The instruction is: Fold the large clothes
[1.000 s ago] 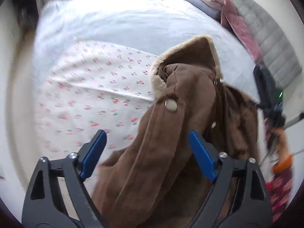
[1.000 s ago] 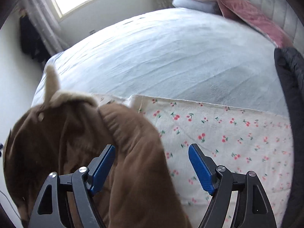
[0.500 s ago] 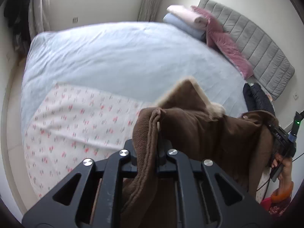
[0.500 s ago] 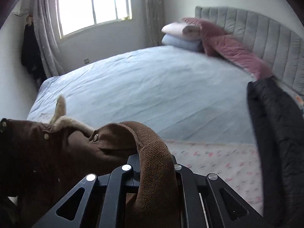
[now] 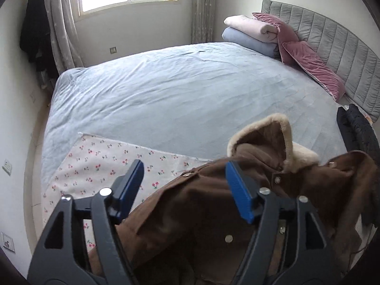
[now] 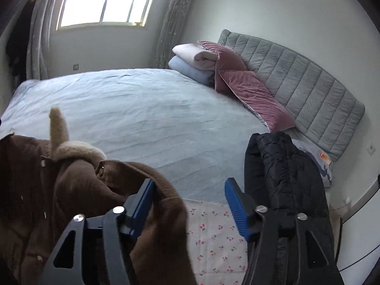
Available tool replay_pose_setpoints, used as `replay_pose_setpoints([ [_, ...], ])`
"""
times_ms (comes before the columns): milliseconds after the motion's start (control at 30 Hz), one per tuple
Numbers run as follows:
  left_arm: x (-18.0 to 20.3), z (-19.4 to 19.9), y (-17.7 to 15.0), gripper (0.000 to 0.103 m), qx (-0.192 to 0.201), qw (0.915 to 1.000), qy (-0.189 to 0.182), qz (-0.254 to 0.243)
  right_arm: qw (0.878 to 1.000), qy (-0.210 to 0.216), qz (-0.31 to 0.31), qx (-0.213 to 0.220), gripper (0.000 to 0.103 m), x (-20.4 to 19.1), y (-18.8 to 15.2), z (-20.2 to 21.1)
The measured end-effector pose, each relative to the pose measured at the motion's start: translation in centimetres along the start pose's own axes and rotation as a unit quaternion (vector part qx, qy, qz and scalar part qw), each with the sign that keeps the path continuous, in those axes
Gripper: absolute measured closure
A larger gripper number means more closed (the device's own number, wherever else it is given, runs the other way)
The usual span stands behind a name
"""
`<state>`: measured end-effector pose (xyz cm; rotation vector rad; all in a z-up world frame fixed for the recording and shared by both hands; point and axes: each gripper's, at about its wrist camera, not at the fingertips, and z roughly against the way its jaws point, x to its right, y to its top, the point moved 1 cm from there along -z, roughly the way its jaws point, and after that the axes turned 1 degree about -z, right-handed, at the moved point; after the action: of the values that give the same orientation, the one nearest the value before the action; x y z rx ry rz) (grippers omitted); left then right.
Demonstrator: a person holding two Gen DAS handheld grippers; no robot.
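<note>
Left wrist view: bed (image 5: 178, 90), brown coat (image 5: 213, 213), both grippers opening.
Coat fills lower right of frame over cherry-print sheet (image 5: 99, 163); left gripper (image 5: 185, 190) fingers spread, coat between them unpinched. Right gripper (image 6: 190, 204) fingers spread, coat fold against left pad.
</note>
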<state>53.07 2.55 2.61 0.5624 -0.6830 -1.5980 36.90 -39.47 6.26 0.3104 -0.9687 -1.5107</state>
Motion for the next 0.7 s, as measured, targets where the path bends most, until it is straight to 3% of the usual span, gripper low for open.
replay_pose_setpoints([
  [67, -0.1, 1.0, -1.2, 0.028, -0.013, 0.9999, -0.003, -0.010, 1.000, 0.005, 0.018, -0.003, 0.031, -0.7, -1.0, 1.2],
  [233, -0.6, 4.9, -5.3, 0.019, -0.037, 0.9985, -0.027, -0.031, 0.998, 0.055, -0.006, -0.037, 0.029, 0.5, -4.2, 3.8],
  [433, -2.7, 10.5, -11.4, 0.018, -0.075, 0.9947, -0.057, -0.041, 0.992, 0.097, -0.025, -0.075, 0.025, 2.2, -9.3, 8.2],
  [700, -4.6, 17.0, -17.4, 0.018, -0.104, 0.9897, -0.046, -0.088, 0.980, 0.144, -0.054, -0.126, 0.024, 3.7, -16.1, 14.6],
])
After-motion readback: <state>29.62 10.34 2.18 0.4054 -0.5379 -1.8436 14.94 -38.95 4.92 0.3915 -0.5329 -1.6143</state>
